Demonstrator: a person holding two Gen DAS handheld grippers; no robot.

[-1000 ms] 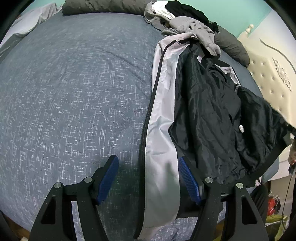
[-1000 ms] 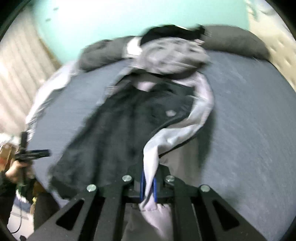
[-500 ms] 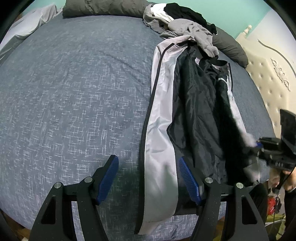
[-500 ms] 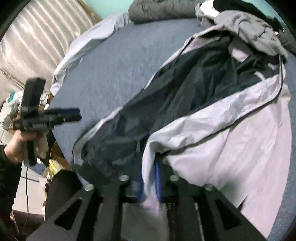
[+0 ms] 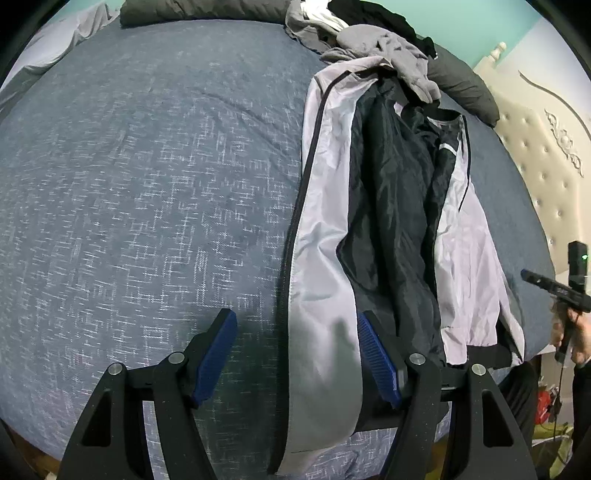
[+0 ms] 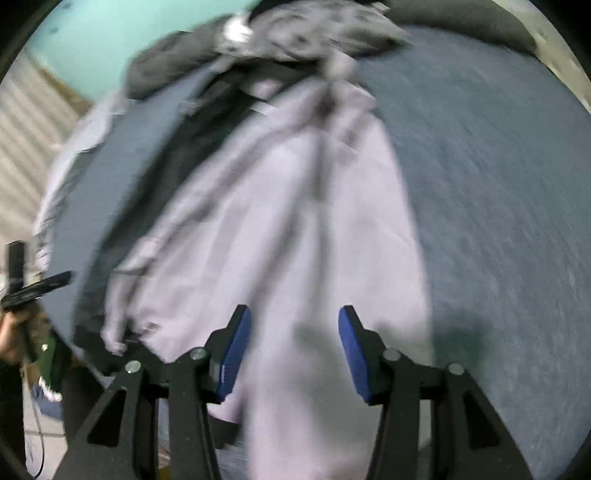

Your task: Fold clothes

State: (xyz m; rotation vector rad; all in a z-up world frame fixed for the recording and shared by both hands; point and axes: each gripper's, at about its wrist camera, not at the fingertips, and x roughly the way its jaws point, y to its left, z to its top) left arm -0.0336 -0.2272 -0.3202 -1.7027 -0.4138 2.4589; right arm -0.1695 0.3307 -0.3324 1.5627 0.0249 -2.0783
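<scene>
Both tongs are held apart over the jacket (image 5: 325, 236): the left gripper (image 5: 297, 354) view shows black lining (image 5: 391, 206), while only blurred pale cloth is seen past the right gripper (image 6: 291, 350).

The bedspread (image 5: 147, 177) is done in slate blue, flecked with little white dashes. The jacket (image 5: 325, 236) is pale lilac-grey outside, lined in shiny black, with a dark zip. Blue pads (image 5: 376, 358) are fitted on black fingers. The wall (image 6: 110, 33) is painted mint green, the headboard (image 5: 546, 155) cream.
</scene>
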